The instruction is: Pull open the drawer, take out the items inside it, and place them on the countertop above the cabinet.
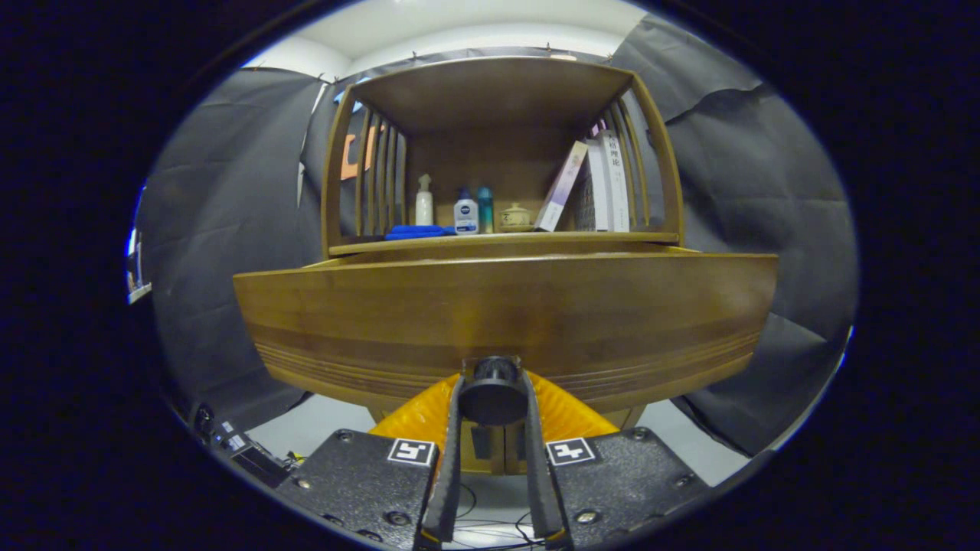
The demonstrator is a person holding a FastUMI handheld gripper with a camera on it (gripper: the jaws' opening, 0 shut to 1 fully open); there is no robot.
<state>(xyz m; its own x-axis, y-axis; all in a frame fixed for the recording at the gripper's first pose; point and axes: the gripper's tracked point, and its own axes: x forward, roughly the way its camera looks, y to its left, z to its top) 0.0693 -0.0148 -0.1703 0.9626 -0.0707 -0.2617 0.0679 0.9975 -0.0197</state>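
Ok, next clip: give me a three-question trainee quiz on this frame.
1. True or false: the claw is shut on the drawer knob.
2. Which lies on the countertop? A) blue cloth B) red mug C) banana
3. Fill in: the books stand at the shelf's ____ side, seen from the claw.

Key: 1 true; 2 A, the blue cloth; 3 right.

Gripper [494, 383]: two dark textured plates showing screws, each wearing a square black-and-white marker; thin cables trailing beneath.
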